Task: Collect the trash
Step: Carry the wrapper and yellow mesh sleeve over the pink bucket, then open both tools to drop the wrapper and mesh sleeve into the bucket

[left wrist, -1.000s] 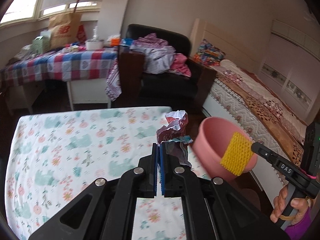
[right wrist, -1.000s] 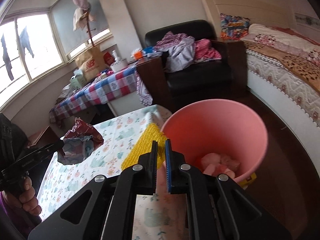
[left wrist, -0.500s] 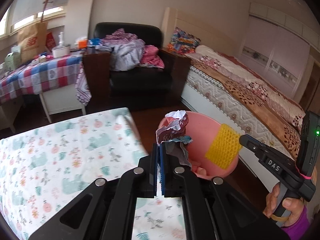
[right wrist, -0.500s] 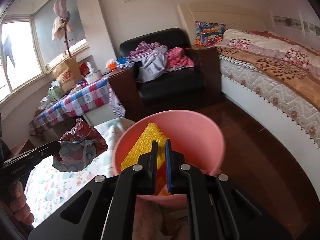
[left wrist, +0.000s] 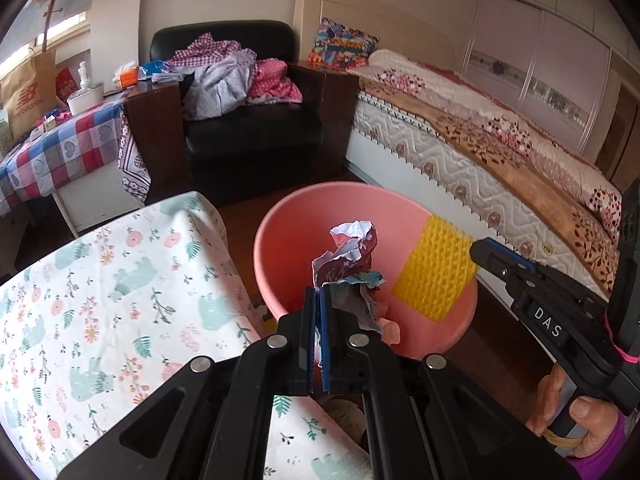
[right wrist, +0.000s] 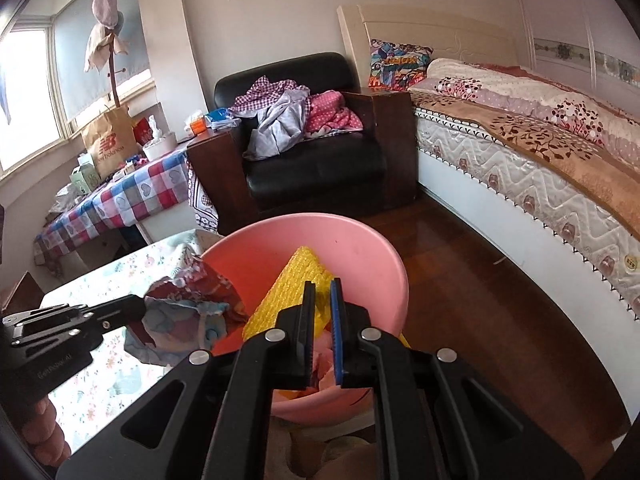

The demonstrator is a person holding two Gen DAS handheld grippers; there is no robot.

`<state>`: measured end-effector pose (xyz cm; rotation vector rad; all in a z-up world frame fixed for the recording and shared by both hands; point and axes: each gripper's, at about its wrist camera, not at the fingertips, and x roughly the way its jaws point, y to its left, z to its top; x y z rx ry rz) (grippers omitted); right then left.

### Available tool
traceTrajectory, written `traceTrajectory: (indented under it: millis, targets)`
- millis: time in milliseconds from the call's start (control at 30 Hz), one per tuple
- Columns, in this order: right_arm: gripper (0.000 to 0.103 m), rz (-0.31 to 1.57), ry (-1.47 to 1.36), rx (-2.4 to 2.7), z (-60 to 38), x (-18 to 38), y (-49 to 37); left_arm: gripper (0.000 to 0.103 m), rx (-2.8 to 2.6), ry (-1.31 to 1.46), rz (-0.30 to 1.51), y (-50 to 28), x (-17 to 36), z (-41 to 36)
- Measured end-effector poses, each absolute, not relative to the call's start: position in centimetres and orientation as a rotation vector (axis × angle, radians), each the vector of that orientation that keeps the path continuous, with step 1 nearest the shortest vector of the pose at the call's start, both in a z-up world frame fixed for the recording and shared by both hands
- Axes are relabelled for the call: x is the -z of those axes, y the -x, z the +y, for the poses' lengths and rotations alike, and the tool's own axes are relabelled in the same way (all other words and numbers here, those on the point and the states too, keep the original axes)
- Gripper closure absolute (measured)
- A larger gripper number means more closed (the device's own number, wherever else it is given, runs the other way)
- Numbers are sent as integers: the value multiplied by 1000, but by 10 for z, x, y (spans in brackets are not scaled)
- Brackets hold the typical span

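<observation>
My left gripper (left wrist: pixel 318 300) is shut on a crumpled red, white and blue wrapper (left wrist: pixel 348 256) and holds it over the mouth of the pink bin (left wrist: pixel 280 236). It also shows in the right wrist view (right wrist: pixel 138 306) with the wrapper (right wrist: pixel 184 312) at the bin's left rim. My right gripper (right wrist: pixel 322 292) has its jaws slightly parted around a yellow foam net (right wrist: pixel 296 280), which hangs over the bin (right wrist: pixel 360 252). In the left wrist view the right gripper (left wrist: pixel 478 250) holds the net (left wrist: pixel 436 272) at the bin's right rim. Pink scraps lie inside the bin.
A table with a floral cloth (left wrist: pixel 100 300) stands left of the bin. A black armchair (left wrist: pixel 248 136) piled with clothes is behind. A bed (left wrist: pixel 500 152) runs along the right. A checked table (left wrist: pixel 52 148) with clutter is at the far left. Dark wood floor (right wrist: pixel 480 304) lies between.
Both grippers have moved further over the pink bin; the wrapper and the yellow net now hang above its opening. The right jaws have parted slightly.
</observation>
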<state>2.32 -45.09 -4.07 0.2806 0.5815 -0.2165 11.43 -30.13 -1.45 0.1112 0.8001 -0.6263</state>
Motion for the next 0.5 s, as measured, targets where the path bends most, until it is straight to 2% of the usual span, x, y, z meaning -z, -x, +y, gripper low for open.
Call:
traceTrajectory:
  millis: [500]
  targets:
    - [95,605,-273,202,-449,49,-30,101,632,-137,828,-116,30,-321]
